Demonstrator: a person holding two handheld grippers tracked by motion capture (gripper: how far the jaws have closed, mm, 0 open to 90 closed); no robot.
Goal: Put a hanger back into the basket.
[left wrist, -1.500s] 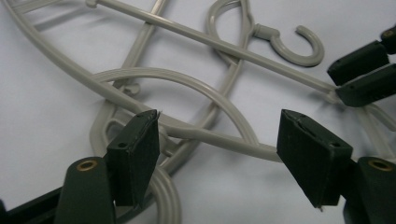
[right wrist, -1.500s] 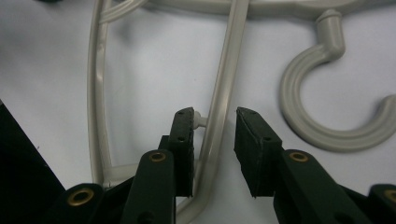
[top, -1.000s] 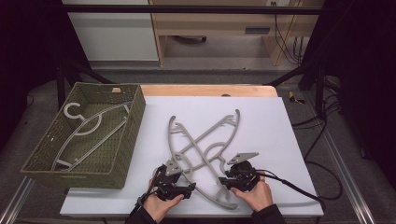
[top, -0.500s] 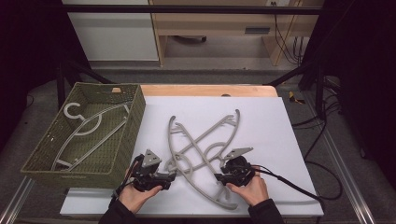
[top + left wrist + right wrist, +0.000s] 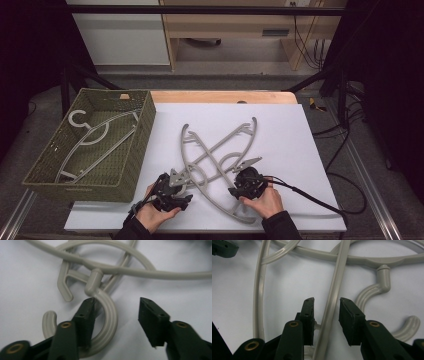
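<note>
At the table's left, a woven olive basket [image 5: 131, 145] already holds one grey plastic hanger [image 5: 92, 140], while two more hangers [image 5: 220, 155] lie crossed on the white mat [image 5: 310, 150] just beside it. The step in hand looks like picking up the next hanger for the basket. The left gripper [image 5: 116, 307], at the near edge of the mat, straddles the curved hook [image 5: 110, 315] of one crossed hanger; its jaws have just been closing, one pad touching the hook's inner side, the other clear of it, so nothing is clamped yet. To the right, the right gripper [image 5: 326, 306] brackets a straight bar [image 5: 334, 297] of the second hanger, jaws narrowly parted with gaps on both sides, not gripping. The next move, by the look of it, calls for the left jaws to finish closing on the hook, then lift that hanger free without dragging its tangled partner, which the right gripper may need to pin down.
</note>
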